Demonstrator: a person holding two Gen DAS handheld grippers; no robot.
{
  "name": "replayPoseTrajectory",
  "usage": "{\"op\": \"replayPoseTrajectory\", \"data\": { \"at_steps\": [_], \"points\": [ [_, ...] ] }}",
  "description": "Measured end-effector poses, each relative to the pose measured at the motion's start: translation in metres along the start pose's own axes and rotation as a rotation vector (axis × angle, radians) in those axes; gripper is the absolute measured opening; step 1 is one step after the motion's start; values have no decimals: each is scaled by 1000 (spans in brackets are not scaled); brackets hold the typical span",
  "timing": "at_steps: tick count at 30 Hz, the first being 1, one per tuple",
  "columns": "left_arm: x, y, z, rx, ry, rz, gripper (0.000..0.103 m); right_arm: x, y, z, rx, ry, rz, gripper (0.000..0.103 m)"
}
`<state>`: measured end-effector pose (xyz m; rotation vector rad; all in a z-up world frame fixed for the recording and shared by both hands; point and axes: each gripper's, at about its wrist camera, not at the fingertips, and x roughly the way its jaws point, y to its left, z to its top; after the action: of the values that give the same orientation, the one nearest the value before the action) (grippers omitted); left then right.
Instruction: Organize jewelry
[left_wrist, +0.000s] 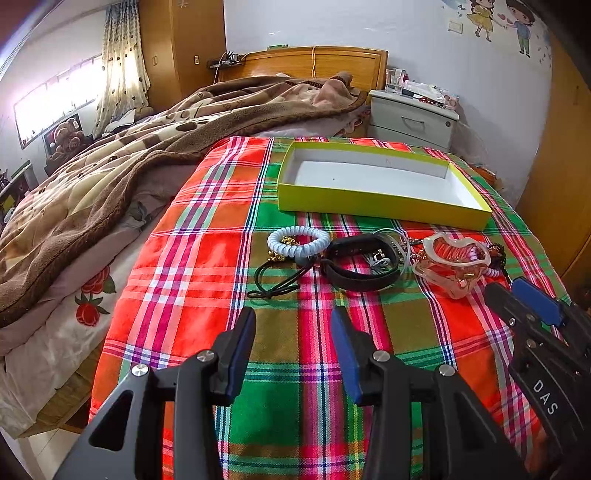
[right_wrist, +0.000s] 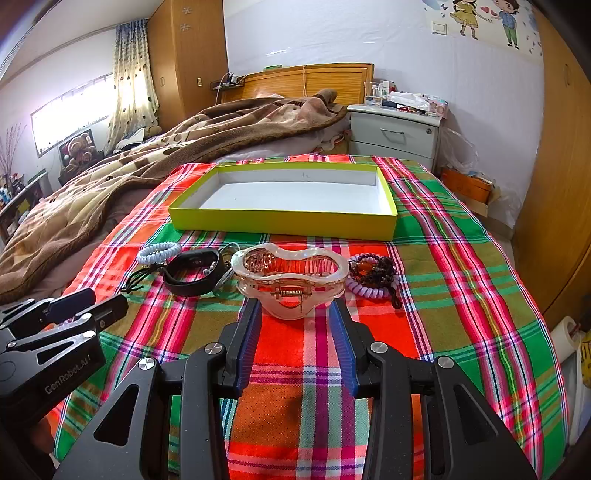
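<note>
While my fingers hover over the plaid cloth (right_wrist: 424, 236), the yellow-green cardboard tray (right_wrist: 280, 221) sits bare.
My left gripper (left_wrist: 293, 321) is spread on nothing; my right gripper (right_wrist: 295, 314) flanks the translucent pink hair claw (right_wrist: 291, 277), pad contact unclear.

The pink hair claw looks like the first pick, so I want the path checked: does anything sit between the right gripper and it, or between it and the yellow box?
Nothing visible does. The right gripper, jaws open, faces the pink hair claw directly, with only plaid cloth between. Beyond the claw, bare cloth runs to the empty yellow box.
</note>
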<state>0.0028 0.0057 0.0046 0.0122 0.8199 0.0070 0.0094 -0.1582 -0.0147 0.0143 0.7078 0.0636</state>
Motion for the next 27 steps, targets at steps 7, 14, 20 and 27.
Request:
{"op": "replayPoseTrajectory", "data": {
  "at_steps": [7, 14, 20, 27],
  "points": [
    [-2, -1, 1, 1, -4, 2, 44, 1, -1, 1, 1, 2, 2, 39],
    [-1, 0, 2, 2, -1, 1, 44, 0, -3, 2, 3, 3, 2, 39],
    [-2, 1, 2, 1, 1, 1, 44, 0, -3, 2, 3, 1, 2, 39],
    [-1, 2, 2, 0, 5, -5, 44, 1, -3, 2, 6, 0, 9, 39]
  ]
}}
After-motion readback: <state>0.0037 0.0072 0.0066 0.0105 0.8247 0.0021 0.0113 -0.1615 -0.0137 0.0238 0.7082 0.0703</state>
